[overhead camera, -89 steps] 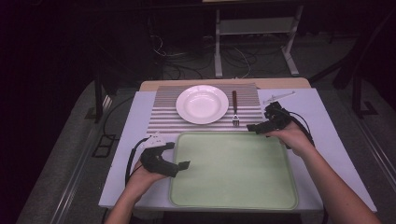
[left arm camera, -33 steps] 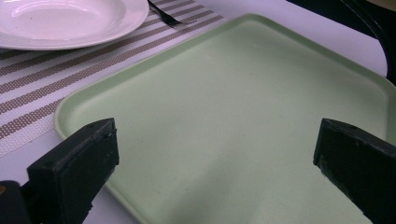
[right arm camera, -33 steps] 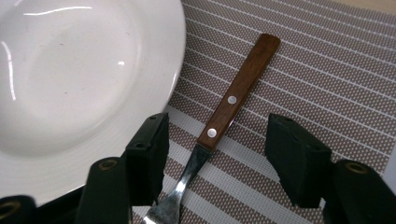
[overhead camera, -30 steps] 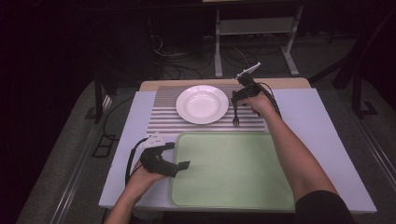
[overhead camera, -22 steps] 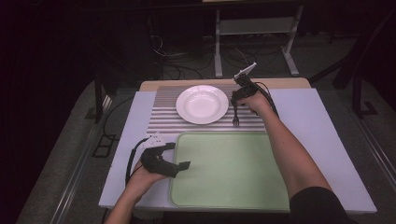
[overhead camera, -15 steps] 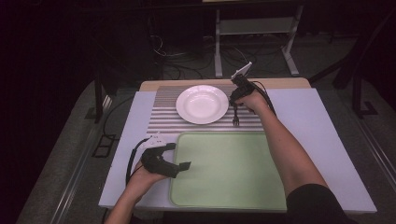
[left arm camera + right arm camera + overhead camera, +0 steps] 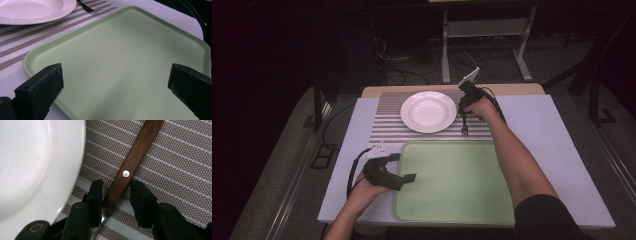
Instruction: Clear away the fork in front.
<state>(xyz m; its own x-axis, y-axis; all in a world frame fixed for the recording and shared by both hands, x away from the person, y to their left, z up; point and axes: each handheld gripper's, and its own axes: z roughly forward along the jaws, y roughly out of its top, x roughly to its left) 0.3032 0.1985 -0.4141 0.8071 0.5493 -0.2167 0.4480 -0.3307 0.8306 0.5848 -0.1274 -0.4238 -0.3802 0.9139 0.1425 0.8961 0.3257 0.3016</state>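
Right gripper view: fork handle between right hand-held gripper jaws.

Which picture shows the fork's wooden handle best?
The right gripper view: the fork handle lies close-up between the right gripper's jaws. The high view shows the fork small; the left gripper view catches its tines.

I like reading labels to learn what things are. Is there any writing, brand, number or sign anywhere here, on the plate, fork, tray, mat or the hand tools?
None can be read.
The plate, fork handle, green tray and striped mat all look plain.
The left gripper and right gripper show no readable marks.
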